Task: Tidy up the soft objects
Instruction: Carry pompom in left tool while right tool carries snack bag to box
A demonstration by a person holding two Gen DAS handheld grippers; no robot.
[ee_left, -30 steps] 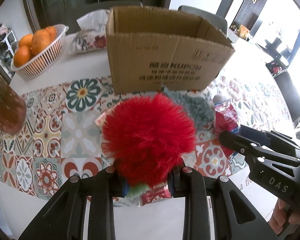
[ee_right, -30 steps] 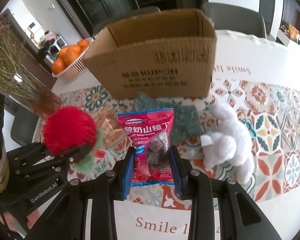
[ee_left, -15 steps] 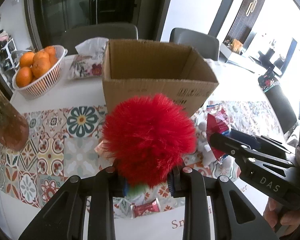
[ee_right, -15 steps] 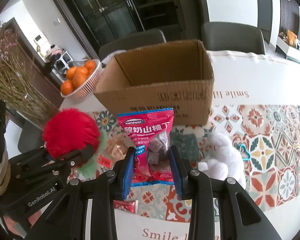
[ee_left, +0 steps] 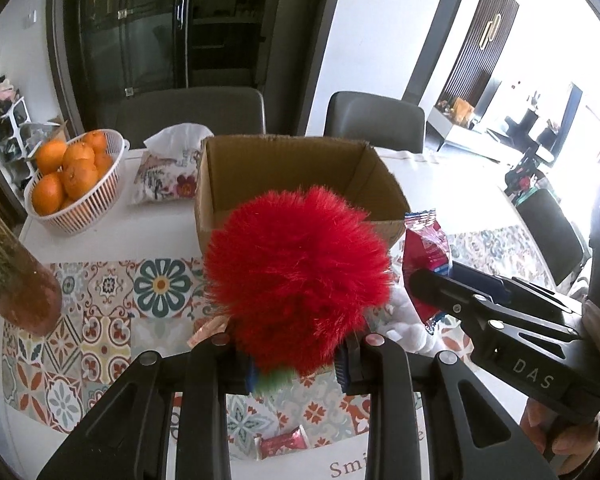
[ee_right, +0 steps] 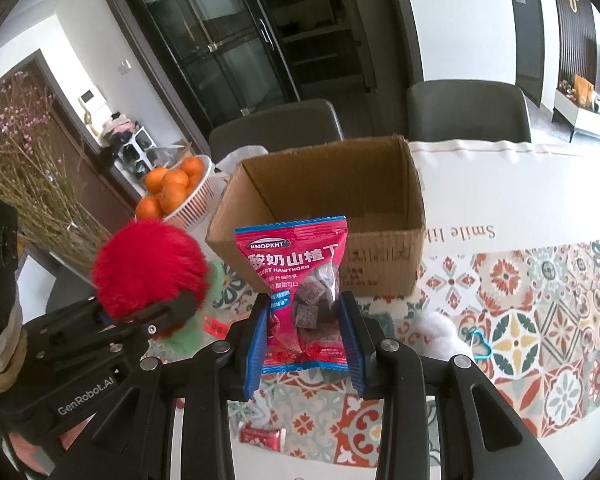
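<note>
My left gripper point(ee_left: 296, 364) is shut on a fluffy red pompom point(ee_left: 298, 284) with a green tuft at its base, held in the air before the open cardboard box point(ee_left: 288, 164). My right gripper point(ee_right: 305, 344) is shut on a pink hawthorn snack bag point(ee_right: 300, 280), lifted in front of the same box point(ee_right: 380, 256). In the right wrist view the red pompom point(ee_right: 148, 268) and the left gripper point(ee_right: 168, 312) appear at the left. In the left wrist view the snack bag point(ee_left: 426, 256) and the right gripper point(ee_left: 428, 280) show at the right. A white plush toy point(ee_right: 440, 332) lies on the patterned tablecloth point(ee_right: 540, 320).
A white basket of oranges point(ee_left: 70, 184) and a floral tissue pouch point(ee_left: 168, 176) stand behind and left of the box. A vase of dried flowers point(ee_left: 16, 280) is at the left. A small red candy wrapper point(ee_right: 262, 438) lies near the front edge. Grey chairs point(ee_left: 374, 120) stand beyond the table.
Both grippers have risen with their loads and tilted up, so the box's open inside now shows. The grey cloth by the box has slid out of sight behind the held things.
</note>
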